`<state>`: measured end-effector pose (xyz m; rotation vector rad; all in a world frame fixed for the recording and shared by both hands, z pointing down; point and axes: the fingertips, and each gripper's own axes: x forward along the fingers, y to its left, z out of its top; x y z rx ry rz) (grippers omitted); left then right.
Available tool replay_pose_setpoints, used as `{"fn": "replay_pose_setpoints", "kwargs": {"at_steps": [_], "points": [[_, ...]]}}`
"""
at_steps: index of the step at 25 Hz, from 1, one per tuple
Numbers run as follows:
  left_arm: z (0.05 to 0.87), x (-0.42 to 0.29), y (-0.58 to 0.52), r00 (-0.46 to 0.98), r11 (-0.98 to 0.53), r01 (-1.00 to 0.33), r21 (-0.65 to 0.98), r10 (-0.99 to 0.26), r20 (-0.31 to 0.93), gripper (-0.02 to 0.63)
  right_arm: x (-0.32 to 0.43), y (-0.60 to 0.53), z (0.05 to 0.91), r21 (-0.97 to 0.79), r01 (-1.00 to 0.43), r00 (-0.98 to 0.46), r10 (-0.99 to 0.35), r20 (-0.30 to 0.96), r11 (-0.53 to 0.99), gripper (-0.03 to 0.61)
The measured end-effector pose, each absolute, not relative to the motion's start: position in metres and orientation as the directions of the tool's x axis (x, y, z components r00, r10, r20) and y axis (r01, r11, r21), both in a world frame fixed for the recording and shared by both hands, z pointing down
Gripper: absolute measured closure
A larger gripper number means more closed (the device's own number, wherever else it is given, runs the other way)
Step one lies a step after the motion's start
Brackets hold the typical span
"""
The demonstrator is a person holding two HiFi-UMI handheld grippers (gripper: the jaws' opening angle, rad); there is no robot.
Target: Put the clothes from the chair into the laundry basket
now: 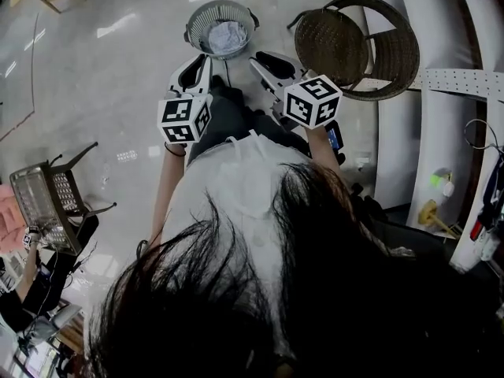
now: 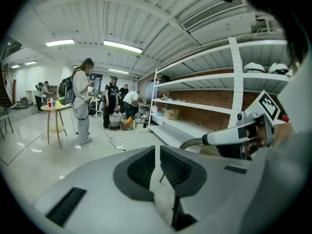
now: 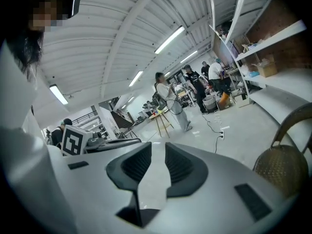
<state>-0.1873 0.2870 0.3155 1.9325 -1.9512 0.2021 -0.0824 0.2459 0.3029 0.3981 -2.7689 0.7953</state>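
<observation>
Noted at top centre of the head view: round laundry basket [image 1: 197, 24] on the pale glossy floor, pale clothes [image 1: 227, 38] lying inside it. Immediately to its right, a wicker chair [image 1: 394, 38], close to the basket but apart from it.

Below the basket, side by side: left gripper [image 1: 201, 60] and right gripper [image 1: 261, 57], both pointing towards the basket rim and stopping short of it, each with its marker cube towards the person.

Checked in the left gripper view: jaws a thin slit apart, nothing between them. Checked in the right gripper view: jaws narrowly apart, gap a little wider, nothing gripped, only floor visible through it.

Surroundings:
- Metal mesh chair [image 1: 47, 199] at the left edge of the head view, well apart from the basket.
- White perforated strip [image 1: 465, 81] at upper right.
- Long shelving [image 2: 195, 89] along the right of the left gripper view.
- Standing people [image 2: 82, 99] beside a small round table [image 2: 55, 108] at middle left.
- Cable [image 2: 114, 140] trailing over the floor.

Obstruction: lower half of the head view masked by the person's dark hair [image 1: 315, 290]
</observation>
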Motion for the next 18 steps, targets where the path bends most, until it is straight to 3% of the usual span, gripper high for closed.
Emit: {"fn": "replay_pose_setpoints", "kwargs": {"at_steps": [18], "points": [[0.312,-0.162,0.299,0.029,0.028,-0.988,0.154,-0.933,0.359,0.571,-0.082,0.283,0.308,-0.432,-0.244,-0.942,-0.106,0.318,0.868,0.502]]}}
